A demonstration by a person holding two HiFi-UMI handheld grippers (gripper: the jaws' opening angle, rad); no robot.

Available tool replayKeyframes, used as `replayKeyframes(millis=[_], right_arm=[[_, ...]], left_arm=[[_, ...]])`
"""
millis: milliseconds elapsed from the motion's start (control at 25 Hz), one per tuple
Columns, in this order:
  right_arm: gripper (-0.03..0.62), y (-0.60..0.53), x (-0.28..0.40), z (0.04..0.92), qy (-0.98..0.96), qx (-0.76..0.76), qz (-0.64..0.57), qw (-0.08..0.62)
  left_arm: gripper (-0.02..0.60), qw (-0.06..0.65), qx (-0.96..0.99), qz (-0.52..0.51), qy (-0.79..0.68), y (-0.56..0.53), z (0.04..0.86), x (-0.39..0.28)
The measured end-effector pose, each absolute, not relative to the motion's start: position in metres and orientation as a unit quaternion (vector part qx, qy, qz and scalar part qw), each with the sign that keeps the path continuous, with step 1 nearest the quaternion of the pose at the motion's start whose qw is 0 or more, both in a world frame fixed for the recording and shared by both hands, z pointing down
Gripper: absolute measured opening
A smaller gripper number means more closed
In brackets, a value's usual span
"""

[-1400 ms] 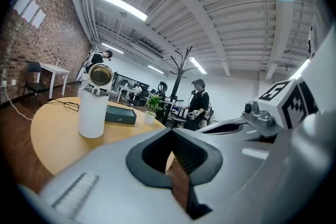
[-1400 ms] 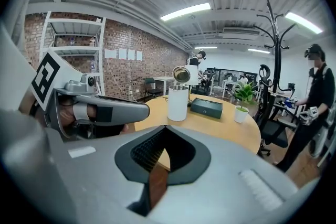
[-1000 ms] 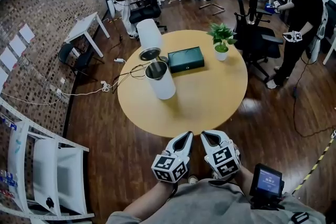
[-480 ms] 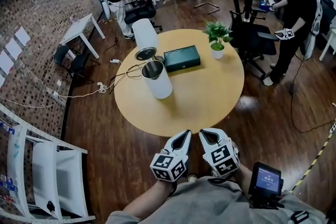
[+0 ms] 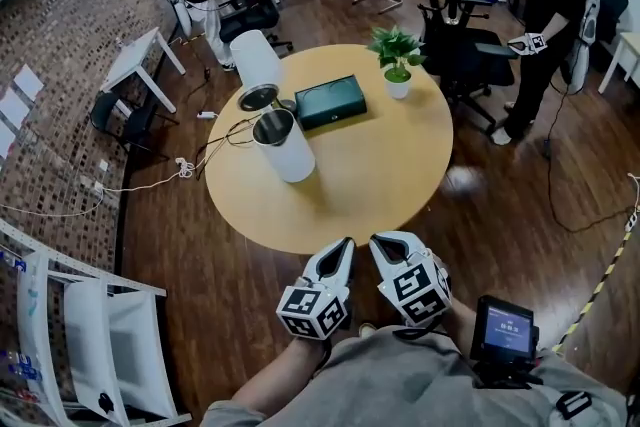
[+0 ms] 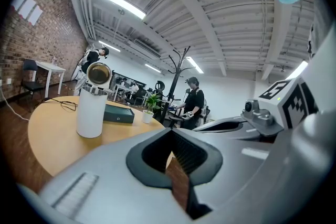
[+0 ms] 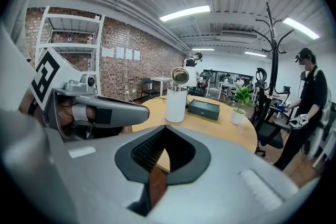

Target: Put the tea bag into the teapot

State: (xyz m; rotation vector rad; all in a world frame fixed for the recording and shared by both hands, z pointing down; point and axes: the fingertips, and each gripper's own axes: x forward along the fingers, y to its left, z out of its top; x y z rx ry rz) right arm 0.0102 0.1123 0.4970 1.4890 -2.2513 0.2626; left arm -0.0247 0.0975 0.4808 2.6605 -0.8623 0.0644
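A tall white teapot (image 5: 287, 153) stands on the left part of the round wooden table (image 5: 380, 185), its lid (image 5: 257, 65) swung open behind it. I cannot see a tea bag in any view. My left gripper (image 5: 345, 245) and right gripper (image 5: 378, 243) hover side by side just off the table's near edge, close to my body. Both are shut with nothing between the jaws. In the left gripper view, that gripper (image 6: 170, 131) points toward the teapot (image 6: 90, 113). The right gripper (image 7: 165, 128) also faces the teapot (image 7: 176, 105) across the table.
A dark green box (image 5: 330, 102) lies behind the teapot, and a small potted plant (image 5: 396, 65) stands at the far right of the table. A thin cable (image 5: 225, 137) trails off the left edge. Office chairs (image 5: 470, 55), standing people and a white shelf (image 5: 80, 335) surround the table.
The table and room have slid a little up and left in the head view. Both grippers stay shut and side by side near my body.
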Motion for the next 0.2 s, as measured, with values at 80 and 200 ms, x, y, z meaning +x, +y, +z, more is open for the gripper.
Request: replayKeyframes(millis=[80,200], right_arm=[[0.006,0.1118,0.0115,0.4958,-0.812,0.536,0.094,0.212],[0.006,0.1105,0.0148,0.4942,-0.812,0.535,0.094,0.211]], left_arm=[[-0.003,0.171,0.937,0.023,-0.304,0.0969,0.4803,-0.0228],[-0.003,0.169,0.937,0.022,-0.304,0.0958,0.4793,-0.0191]])
